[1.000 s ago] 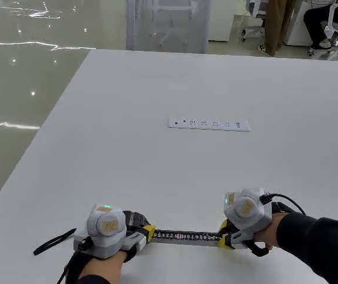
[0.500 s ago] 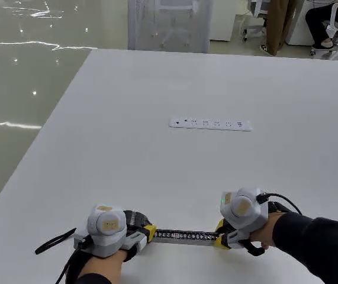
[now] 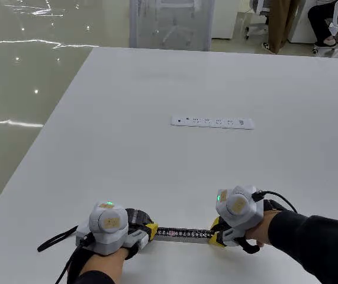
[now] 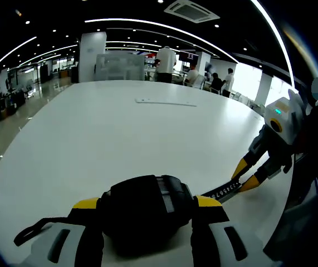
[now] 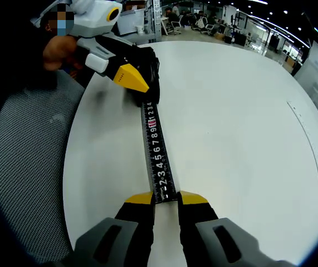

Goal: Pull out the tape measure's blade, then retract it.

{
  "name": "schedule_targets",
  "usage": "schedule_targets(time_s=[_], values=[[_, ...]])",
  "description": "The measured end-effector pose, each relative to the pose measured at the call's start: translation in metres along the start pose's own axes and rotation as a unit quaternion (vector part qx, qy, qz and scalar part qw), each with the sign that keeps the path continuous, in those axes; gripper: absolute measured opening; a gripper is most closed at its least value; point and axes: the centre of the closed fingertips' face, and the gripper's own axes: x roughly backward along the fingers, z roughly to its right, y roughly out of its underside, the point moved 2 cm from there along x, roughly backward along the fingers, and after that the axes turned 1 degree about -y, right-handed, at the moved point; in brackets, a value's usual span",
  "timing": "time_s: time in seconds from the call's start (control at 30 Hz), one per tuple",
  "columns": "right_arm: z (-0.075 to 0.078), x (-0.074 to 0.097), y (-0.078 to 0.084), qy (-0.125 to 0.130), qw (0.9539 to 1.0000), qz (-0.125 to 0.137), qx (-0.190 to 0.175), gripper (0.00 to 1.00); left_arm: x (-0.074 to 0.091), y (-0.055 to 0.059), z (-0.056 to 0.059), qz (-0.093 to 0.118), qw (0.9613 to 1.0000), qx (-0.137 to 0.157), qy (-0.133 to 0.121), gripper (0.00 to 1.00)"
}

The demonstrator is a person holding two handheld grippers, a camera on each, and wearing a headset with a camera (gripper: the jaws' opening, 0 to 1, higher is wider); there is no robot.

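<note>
The black tape measure case [image 3: 138,219] sits on the white table near its front edge, with my left gripper [image 3: 147,232] shut on it. In the left gripper view the case [image 4: 147,214] is clamped between the yellow-tipped jaws. A short length of numbered blade [image 3: 184,234] runs right from the case to my right gripper [image 3: 215,234]. In the right gripper view the blade [image 5: 155,150] stretches from the case [image 5: 146,65] to my right gripper [image 5: 166,198], which is shut on the blade's end.
A white power strip [image 3: 212,122] lies flat at the table's middle. Bare white tabletop [image 3: 157,148] spreads beyond the grippers. A mesh chair seat [image 5: 25,167] lies below the table's near edge. Office chairs and people are far behind the table.
My right gripper has moved a little left toward the left gripper, so the exposed blade is shorter. The left gripper keeps its hold on the case.
</note>
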Motion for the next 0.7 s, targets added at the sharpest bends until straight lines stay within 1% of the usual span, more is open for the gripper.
schedule_targets(time_s=[0.7], values=[[-0.001, -0.011, -0.015, -0.005, 0.9999, 0.011, -0.001, 0.13, 0.000, 0.000, 0.000, -0.001, 1.0000, -0.001, 0.003, 0.59]])
